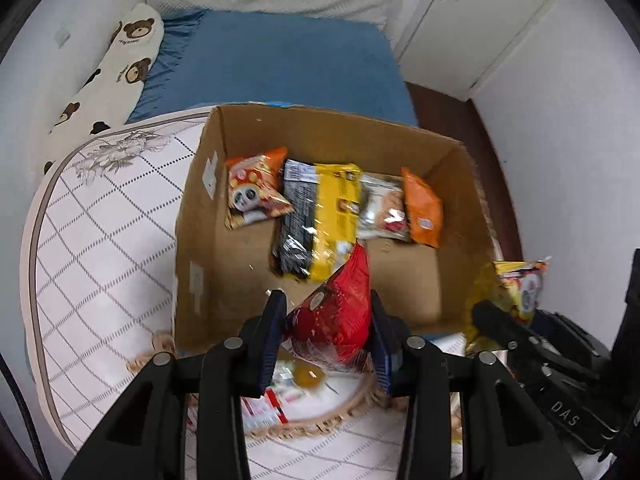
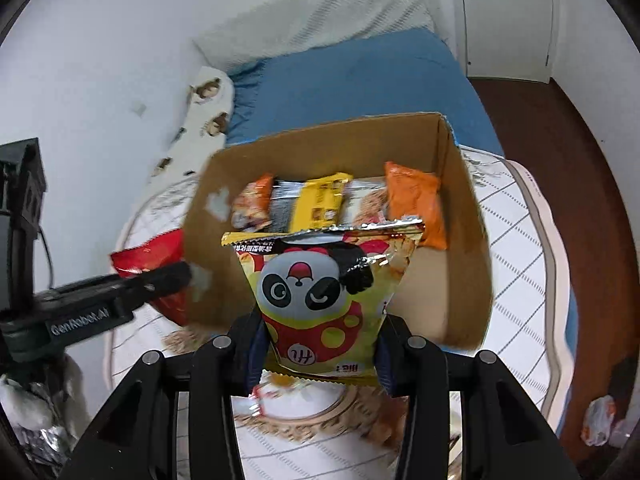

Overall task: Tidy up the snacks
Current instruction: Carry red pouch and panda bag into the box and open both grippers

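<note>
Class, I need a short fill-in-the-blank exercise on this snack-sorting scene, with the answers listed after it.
1. The left tool is shut on a ____ snack bag.
2. The right tool holds a yellow bag printed with a cartoon ____.
3. Several snacks already lie inside the ____ box.
4. The box stands on a ____ mattress.

Missing words: red; panda; cardboard; quilted
</note>
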